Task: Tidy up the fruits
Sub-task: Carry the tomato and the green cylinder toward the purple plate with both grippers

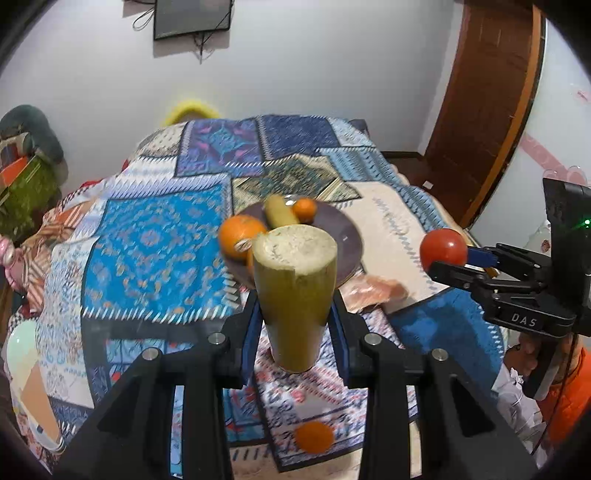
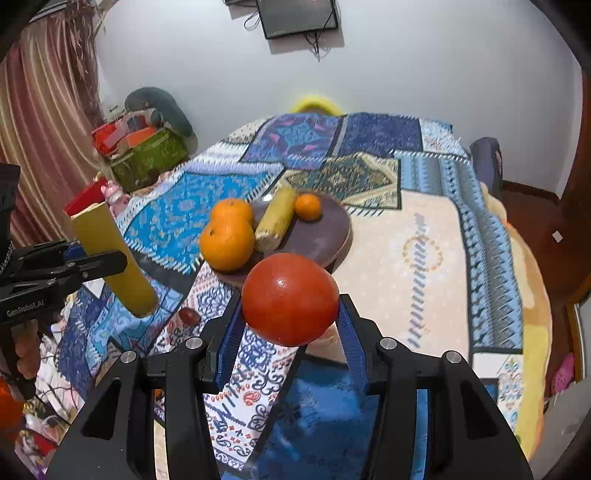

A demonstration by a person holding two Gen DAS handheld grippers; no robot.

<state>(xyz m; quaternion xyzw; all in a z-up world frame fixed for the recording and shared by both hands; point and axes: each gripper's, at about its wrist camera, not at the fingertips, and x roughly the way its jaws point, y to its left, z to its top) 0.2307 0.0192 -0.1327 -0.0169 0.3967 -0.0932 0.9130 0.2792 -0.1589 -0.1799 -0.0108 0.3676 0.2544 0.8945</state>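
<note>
The left gripper [image 1: 295,314] is clenched on a yellow-green cylindrical fruit piece with a pale cut end [image 1: 295,280], which stands between its blue-padded fingers [image 1: 248,332] with the cut end facing away from the camera; in the right wrist view the same piece [image 2: 110,258] tilts in the air above the bed. The right gripper [image 2: 291,325] grips a round glossy red tomato [image 2: 290,299] between its fingers [image 2: 231,343]; from the left wrist view that tomato [image 1: 443,249] hangs well to the right of the plate, off the surface.

Ahead of both grippers, a round dark purple plate [image 2: 325,236] lies on the bed and carries two large oranges [image 2: 227,240], one just behind the other, a yellowish cob-like cylinder [image 2: 277,218] lying on its side, and a small orange [image 2: 307,206] just beside the cylinder's far end. Another small orange fruit [image 1: 314,437] lies on the cover near the left gripper, and a small dark red fruit [image 2: 189,315] lies on the cover below the held cylinder.

The surface is a bed covered with a blue patchwork-patterned blanket [image 2: 436,240]. Behind it stand a white wall [image 2: 406,74] with a dark mounted screen [image 2: 297,16], a striped pink curtain [image 2: 44,129], a green box of clutter [image 2: 147,155] and a brown wooden door [image 1: 487,103].

The right gripper's handle [image 1: 554,288] is held by a hand [image 1: 524,354] at the frame's right edge, fingers pointing leftward over the bed.
</note>
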